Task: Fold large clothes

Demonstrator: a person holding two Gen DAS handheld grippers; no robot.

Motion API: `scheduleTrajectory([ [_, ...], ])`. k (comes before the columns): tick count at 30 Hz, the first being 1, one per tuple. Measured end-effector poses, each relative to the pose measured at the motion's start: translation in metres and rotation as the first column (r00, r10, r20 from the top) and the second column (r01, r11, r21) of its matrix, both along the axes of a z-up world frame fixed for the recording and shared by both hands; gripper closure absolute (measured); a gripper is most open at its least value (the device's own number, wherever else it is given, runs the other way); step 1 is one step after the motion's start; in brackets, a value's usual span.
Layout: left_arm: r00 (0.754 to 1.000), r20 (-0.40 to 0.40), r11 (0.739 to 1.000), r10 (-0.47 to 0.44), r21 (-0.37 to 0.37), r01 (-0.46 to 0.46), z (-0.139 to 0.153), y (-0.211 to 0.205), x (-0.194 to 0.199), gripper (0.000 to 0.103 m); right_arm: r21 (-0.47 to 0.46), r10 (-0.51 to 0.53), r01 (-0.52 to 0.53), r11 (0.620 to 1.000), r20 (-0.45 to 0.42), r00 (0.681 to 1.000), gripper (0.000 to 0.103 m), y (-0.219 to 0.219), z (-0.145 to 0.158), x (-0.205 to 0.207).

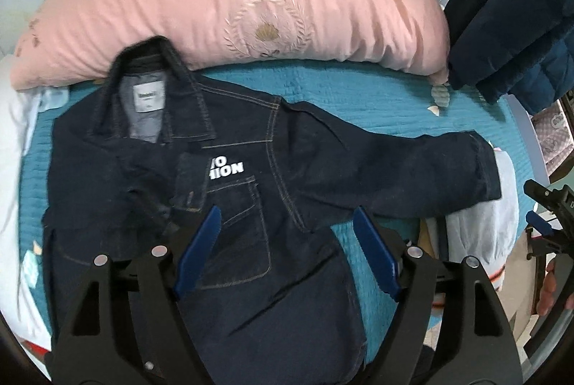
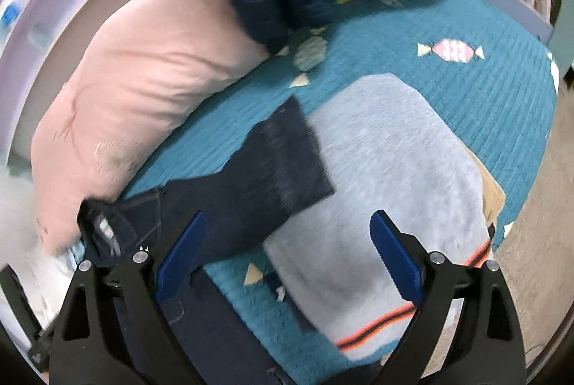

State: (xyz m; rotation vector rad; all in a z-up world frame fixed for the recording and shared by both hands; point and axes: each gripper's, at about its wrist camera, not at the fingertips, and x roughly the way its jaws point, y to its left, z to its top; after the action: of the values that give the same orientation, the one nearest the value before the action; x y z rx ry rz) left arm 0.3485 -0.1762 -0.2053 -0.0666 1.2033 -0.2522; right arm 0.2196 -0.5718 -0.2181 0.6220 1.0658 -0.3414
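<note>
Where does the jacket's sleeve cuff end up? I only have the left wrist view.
Observer: On the right wrist view the cuff lies over the edge of a folded grey garment.
Operator: Anything on that grey piece I can't see?
Observer: An orange and dark stripe runs along its near edge.
Operator: What is under it?
Observer: A tan item sticks out beneath its far side, on the teal bedspread.
Operator: Right gripper holding anything?
Observer: No, the right gripper is open, with nothing pinched.
</note>
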Motion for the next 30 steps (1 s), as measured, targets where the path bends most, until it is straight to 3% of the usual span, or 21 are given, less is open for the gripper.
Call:
scheduleTrajectory([
  [7, 0.997, -0.075, 0.998, 0.03, -0.048, -0.034, -0.039, -0.003, 0.035, 0.028, 0.111, -0.032, 0.038, 0.993, -0.06, 0.998, 0.016, -0.023, -0.049, 0.03],
  [9, 0.995, -0.094, 0.997, 0.038, -0.059, -0.044, -0.049, -0.003, 0.043, 0.037, 0.156, -0.022, 0.031, 0.987, -0.059, 0.998, 0.03, -0.021, -0.06, 0.036],
  [10, 0.993, -0.108, 0.996, 0.042, -0.07, -0.049, -0.054, -0.002, 0.047, 0.048, 0.157, -0.011, 0.02, 0.987, -0.057, 0.998, 0.034, -0.018, -0.063, 0.039],
  [12, 0.988, -0.143, 0.993, 0.053, -0.101, -0.068, -0.067, 0.0, 0.055, 0.063, 0.108, -0.02, 0.028, 0.994, -0.077, 0.997, 0.042, -0.014, -0.064, 0.043],
  [14, 0.982, -0.176, 0.988, 0.067, -0.125, -0.09, -0.081, 0.002, 0.064, 0.087, 0.059, -0.044, 0.049, 0.997, -0.095, 0.995, 0.056, -0.011, -0.063, 0.042],
  [16, 0.979, -0.191, 0.985, 0.066, -0.145, -0.094, -0.089, 0.002, 0.069, 0.1, 0.038, -0.031, 0.034, 0.999, -0.077, 0.997, 0.062, -0.009, -0.059, 0.04],
  [17, 0.977, -0.202, 0.986, 0.068, -0.134, -0.097, -0.096, 0.001, 0.073, 0.102, 0.031, -0.019, 0.021, 0.999, -0.056, 0.998, 0.077, -0.008, -0.055, 0.037],
  [19, 0.975, -0.212, 0.991, 0.064, -0.102, -0.087, -0.106, -0.003, 0.078, 0.103, 0.052, -0.001, 0.001, 0.999, -0.005, 1.0, 0.087, -0.007, -0.046, 0.034],
  [22, 0.966, -0.249, 0.996, 0.067, -0.04, -0.08, -0.126, -0.007, 0.083, 0.103, 0.088, 0.008, -0.011, 0.996, 0.036, 0.999, 0.088, -0.012, -0.041, 0.039],
  [26, 0.955, -0.283, 0.996, 0.088, 0.047, -0.078, -0.155, -0.009, 0.076, 0.103, 0.072, 0.0, 0.002, 0.997, -0.033, 0.999, 0.085, -0.016, -0.057, 0.053],
  [30, 0.963, -0.258, 0.991, 0.073, 0.129, -0.04, -0.175, -0.021, 0.068, 0.103, 0.123, 0.004, -0.001, 0.992, -0.024, 1.0, 0.088, -0.016, -0.078, 0.058],
])
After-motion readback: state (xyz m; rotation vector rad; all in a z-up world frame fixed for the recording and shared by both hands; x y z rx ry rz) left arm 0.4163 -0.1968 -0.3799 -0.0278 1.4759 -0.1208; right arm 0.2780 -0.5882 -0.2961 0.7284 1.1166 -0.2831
